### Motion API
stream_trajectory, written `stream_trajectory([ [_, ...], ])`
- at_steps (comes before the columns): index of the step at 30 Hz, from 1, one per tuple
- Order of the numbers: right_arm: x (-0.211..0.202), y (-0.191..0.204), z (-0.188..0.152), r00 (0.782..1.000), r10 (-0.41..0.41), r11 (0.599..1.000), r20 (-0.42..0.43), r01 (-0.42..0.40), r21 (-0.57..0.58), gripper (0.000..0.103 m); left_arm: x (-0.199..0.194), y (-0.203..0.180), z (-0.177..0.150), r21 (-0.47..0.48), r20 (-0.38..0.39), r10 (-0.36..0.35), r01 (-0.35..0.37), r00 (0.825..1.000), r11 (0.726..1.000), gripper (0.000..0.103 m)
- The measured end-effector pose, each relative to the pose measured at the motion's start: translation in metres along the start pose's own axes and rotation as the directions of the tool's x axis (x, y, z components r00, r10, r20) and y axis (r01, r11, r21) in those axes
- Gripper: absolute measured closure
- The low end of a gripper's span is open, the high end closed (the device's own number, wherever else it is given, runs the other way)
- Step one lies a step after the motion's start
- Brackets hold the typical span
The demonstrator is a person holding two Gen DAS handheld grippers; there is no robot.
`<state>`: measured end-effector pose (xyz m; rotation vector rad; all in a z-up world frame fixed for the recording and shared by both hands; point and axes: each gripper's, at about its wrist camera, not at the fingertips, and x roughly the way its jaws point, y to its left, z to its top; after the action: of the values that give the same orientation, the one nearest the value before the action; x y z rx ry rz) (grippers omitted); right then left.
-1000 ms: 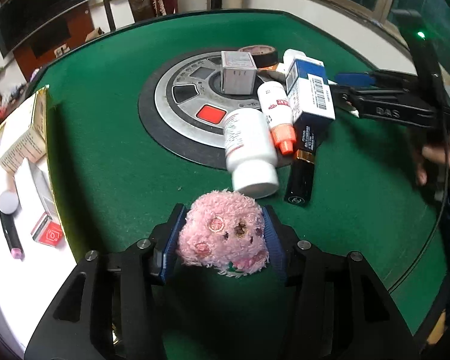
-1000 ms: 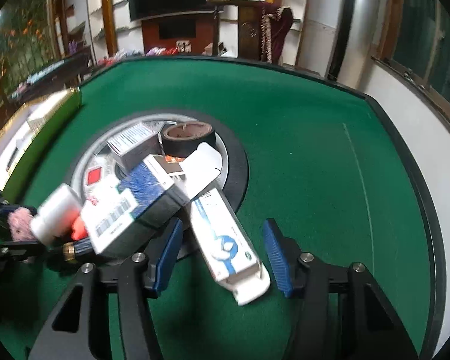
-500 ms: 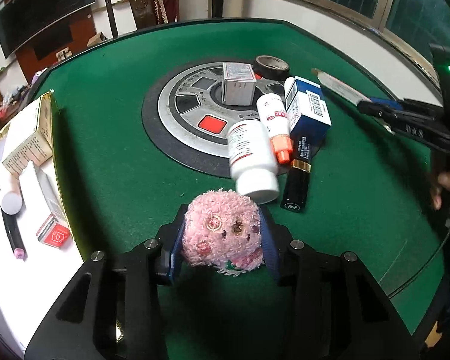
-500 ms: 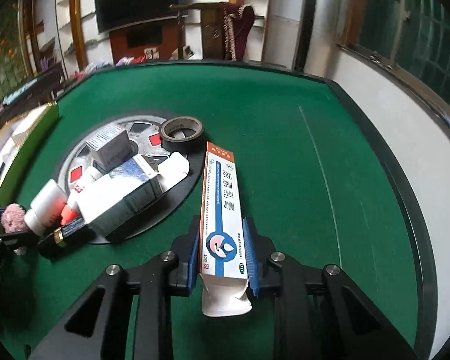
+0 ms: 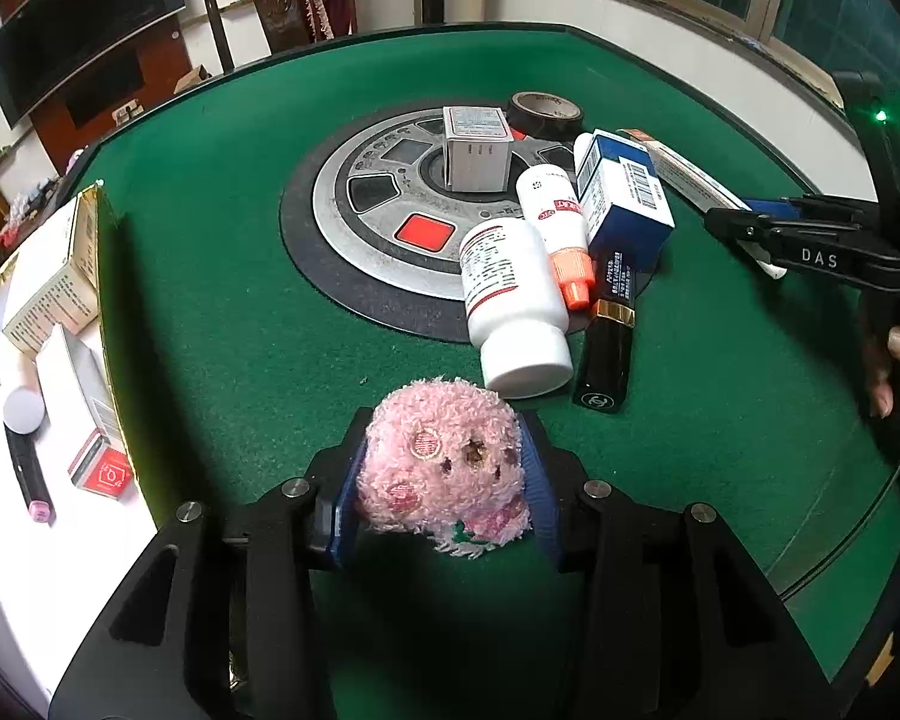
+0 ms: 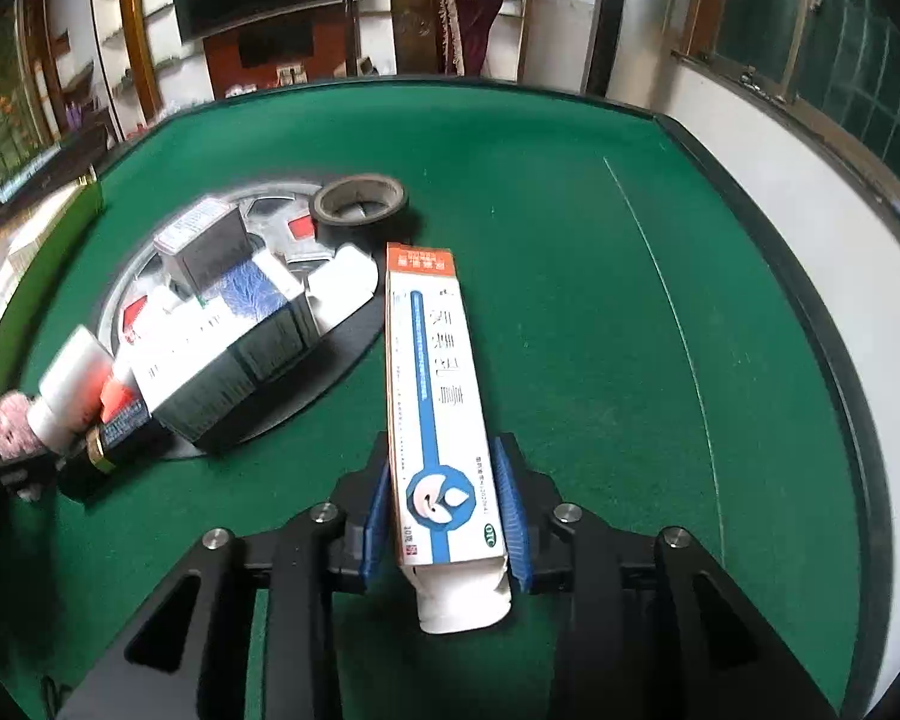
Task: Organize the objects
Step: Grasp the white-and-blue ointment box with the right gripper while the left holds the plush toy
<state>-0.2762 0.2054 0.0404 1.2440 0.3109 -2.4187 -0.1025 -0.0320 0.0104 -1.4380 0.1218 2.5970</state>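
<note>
Nearest the left camera, the left claw (image 5: 444, 486) had its 2 blue pads pressed into the sides of a pink plush toy (image 5: 441, 468), its jaws easing open slightly while the toy sat squeezed between them just above the green bench (image 5: 210, 228). Nearest the right camera, the right claw (image 6: 447, 510) held a long ointment box (image 6: 435, 396) between its pads near the open-flapped end; its jaws were opening, the box between them with the left pad touching and a thin gap at the right. Beyond lay the unsorted heap on and beside the round centre panel (image 5: 384, 204): a white pill bottle (image 5: 513, 306), a black lipstick (image 5: 609, 348), an orange-capped tube (image 5: 561, 228), a blue-and-white carton (image 5: 624, 198), a grey box (image 5: 477, 147) and a tape roll (image 5: 543, 111). At the far left a white tray (image 5: 6, 480) already held boxes. Both hands seemed mid-carry; the next move likely called for bringing toy and box over to that tray and setting them down clear of what lay there
</note>
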Motion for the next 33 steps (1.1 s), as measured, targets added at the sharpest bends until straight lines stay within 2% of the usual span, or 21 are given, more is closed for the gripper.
stream_trajectory([
  [5,0.0,-0.001,-0.002,0.999,0.028,1.0,0.027,-0.028,0.011,0.066,0.0,0.0,-0.001,-0.004,0.006,0.004,-0.004,1.0,1.0,0.056],
  [6,-0.001,-0.001,-0.004,0.999,0.034,0.999,0.032,-0.034,0.015,0.067,-0.001,-0.001,-0.002,0.002,0.009,0.009,-0.009,1.0,1.0,0.058],
  [7,-0.001,-0.001,-0.004,0.999,0.028,0.999,0.033,-0.029,0.014,0.073,-0.002,-0.003,-0.002,0.014,0.015,0.018,-0.019,1.0,1.0,0.06],
  [10,-0.007,-0.003,-0.004,0.998,0.036,0.999,0.051,-0.038,0.032,0.073,-0.008,-0.009,-0.002,0.034,0.045,0.036,-0.038,0.998,0.999,0.061],
  [19,-0.033,-0.003,-0.001,0.986,0.019,0.996,0.167,-0.032,0.077,0.073,-0.024,-0.006,0.003,0.017,0.105,0.044,-0.046,0.993,0.999,0.061],
  [33,-0.053,0.029,-0.005,0.968,0.122,0.99,0.218,-0.135,0.048,0.073,-0.028,-0.009,0.006,0.023,0.126,0.054,-0.058,0.99,0.998,0.061],
])
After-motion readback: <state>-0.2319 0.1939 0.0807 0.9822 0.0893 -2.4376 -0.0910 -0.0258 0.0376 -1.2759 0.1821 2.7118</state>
